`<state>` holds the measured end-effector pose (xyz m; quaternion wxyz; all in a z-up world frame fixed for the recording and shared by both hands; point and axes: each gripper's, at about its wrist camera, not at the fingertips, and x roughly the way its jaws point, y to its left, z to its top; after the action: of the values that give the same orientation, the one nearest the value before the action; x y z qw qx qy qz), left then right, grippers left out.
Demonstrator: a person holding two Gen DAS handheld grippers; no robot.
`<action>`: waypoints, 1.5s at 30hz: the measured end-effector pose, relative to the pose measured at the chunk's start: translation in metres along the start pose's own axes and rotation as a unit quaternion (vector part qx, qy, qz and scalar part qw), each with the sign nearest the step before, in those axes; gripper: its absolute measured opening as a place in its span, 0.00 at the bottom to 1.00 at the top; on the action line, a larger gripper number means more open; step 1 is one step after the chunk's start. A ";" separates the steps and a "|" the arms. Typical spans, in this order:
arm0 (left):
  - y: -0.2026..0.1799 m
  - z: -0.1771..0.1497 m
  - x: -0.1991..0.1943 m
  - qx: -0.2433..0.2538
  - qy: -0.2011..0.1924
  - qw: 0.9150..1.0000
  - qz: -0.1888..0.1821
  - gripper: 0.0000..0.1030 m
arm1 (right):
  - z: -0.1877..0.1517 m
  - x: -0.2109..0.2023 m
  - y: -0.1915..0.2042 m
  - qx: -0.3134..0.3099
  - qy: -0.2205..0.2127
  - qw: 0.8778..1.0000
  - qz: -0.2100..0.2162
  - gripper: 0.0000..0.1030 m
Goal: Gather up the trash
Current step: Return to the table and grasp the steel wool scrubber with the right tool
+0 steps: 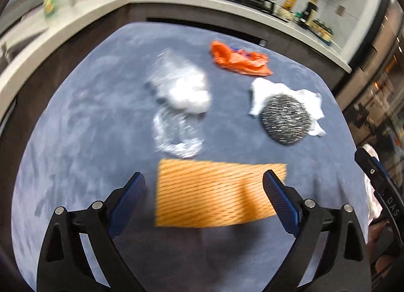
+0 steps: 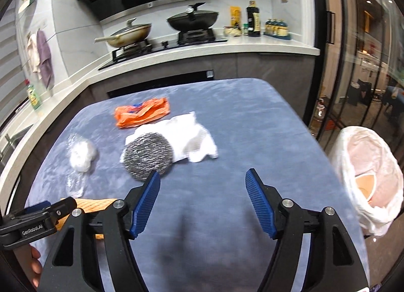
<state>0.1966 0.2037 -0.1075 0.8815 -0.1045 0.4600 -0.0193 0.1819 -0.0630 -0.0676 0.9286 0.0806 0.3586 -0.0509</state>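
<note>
On the blue cloth-covered table (image 1: 88, 120) lie an orange wrapper (image 1: 238, 61), a crumpled clear plastic bag (image 1: 180, 107), a white tissue (image 1: 260, 92) under a steel scourer (image 1: 286, 121), and an orange ribbed cloth (image 1: 214, 193). My left gripper (image 1: 204, 186) is open, its jaws on either side of the orange cloth and above it. My right gripper (image 2: 203, 186) is open and empty above the table, just in front of the scourer (image 2: 149, 158) and tissue (image 2: 186, 135). The wrapper (image 2: 141, 112), plastic bag (image 2: 80, 158) and orange cloth (image 2: 96, 202) also show in the right wrist view.
A bin with a white liner (image 2: 366, 180) stands right of the table, with a cup inside. A kitchen counter (image 2: 202, 52) with stove, pans (image 2: 192, 20) and bottles runs behind the table. The left gripper's body (image 2: 35, 221) shows at the right view's lower left.
</note>
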 end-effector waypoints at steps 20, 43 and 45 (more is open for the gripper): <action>0.028 -0.004 0.021 -0.045 0.015 0.999 -0.011 0.90 | 0.016 0.082 0.076 -0.071 0.037 0.997 0.020 0.80; 0.013 -0.001 0.026 -0.014 0.011 1.000 -0.017 0.76 | 0.011 0.091 0.060 -0.034 0.056 0.996 0.065 0.62; 0.005 -0.004 0.026 0.003 0.012 1.000 -0.017 0.66 | 0.010 0.084 0.054 -0.027 0.054 0.996 0.071 0.62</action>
<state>0.2077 0.2046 -0.1318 0.8756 -0.1089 0.4691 -0.0370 0.2589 -0.0150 -0.1106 0.9111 0.0835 0.4026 0.0290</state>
